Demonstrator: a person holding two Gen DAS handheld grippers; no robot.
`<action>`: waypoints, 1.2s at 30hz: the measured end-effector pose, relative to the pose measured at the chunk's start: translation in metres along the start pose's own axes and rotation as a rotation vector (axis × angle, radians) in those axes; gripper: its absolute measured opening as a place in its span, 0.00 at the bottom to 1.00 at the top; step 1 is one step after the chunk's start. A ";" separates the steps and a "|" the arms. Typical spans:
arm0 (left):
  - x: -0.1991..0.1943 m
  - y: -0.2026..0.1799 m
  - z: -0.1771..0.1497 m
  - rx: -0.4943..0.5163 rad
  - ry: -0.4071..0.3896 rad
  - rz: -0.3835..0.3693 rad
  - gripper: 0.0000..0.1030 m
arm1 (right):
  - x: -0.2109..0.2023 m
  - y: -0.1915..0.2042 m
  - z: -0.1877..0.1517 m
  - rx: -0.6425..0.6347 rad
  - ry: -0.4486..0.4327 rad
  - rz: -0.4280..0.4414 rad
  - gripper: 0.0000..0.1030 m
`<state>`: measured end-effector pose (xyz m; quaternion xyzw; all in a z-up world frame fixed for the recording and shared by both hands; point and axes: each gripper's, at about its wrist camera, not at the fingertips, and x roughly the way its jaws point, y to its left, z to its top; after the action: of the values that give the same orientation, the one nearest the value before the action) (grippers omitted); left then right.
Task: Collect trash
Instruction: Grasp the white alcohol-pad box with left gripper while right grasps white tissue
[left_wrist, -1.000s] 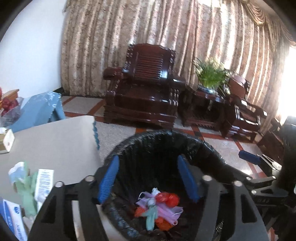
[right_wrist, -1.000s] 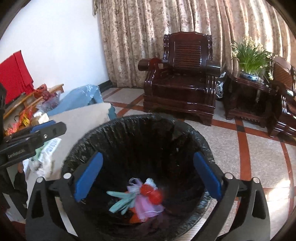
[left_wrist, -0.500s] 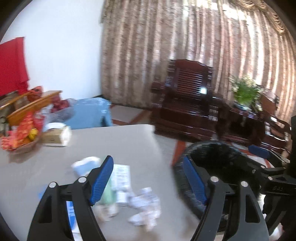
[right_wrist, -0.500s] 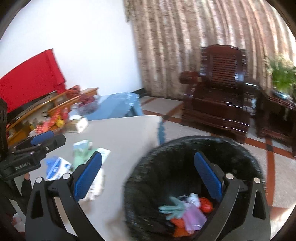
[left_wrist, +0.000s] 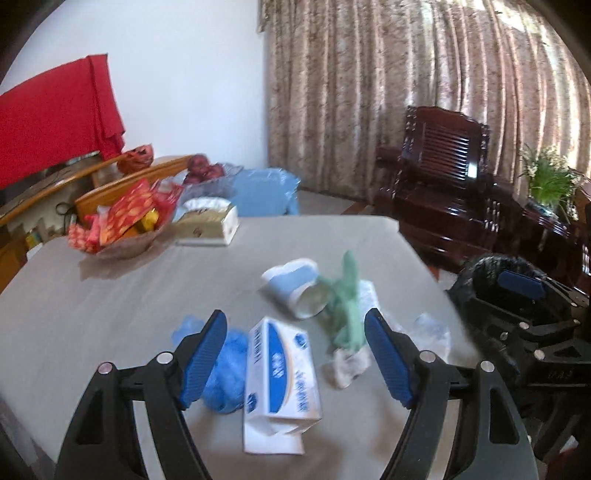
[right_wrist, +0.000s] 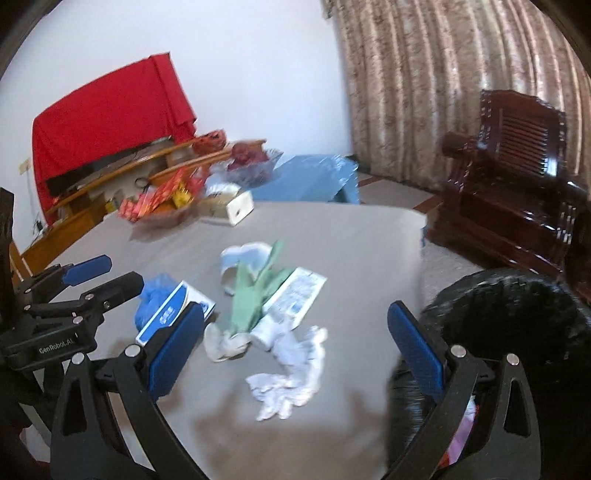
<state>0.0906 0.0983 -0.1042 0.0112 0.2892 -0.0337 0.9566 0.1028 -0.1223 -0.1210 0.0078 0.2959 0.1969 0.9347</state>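
Left wrist view: both spread, empty grippers, left (left_wrist: 295, 354) and right (right_wrist: 295, 343), have swung from the bin (right_wrist: 517, 325), now at right, to table trash at centre, box (left_wrist: 277, 373) lower centre, so another pickup looks due.

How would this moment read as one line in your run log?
task: collect trash | left gripper: open, empty | right gripper: open, empty | litter on table | bin beside table
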 end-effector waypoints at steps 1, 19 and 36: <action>0.003 0.004 -0.004 -0.008 0.007 0.005 0.71 | 0.006 0.003 -0.003 -0.005 0.010 0.002 0.93; 0.043 0.015 -0.030 -0.038 0.125 0.012 0.61 | 0.075 -0.002 -0.040 -0.002 0.233 -0.009 0.63; 0.051 0.002 -0.036 -0.047 0.175 -0.052 0.22 | 0.069 -0.002 -0.034 -0.020 0.246 0.052 0.18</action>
<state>0.1128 0.0987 -0.1626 -0.0160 0.3725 -0.0508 0.9265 0.1361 -0.1020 -0.1876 -0.0181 0.4058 0.2235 0.8860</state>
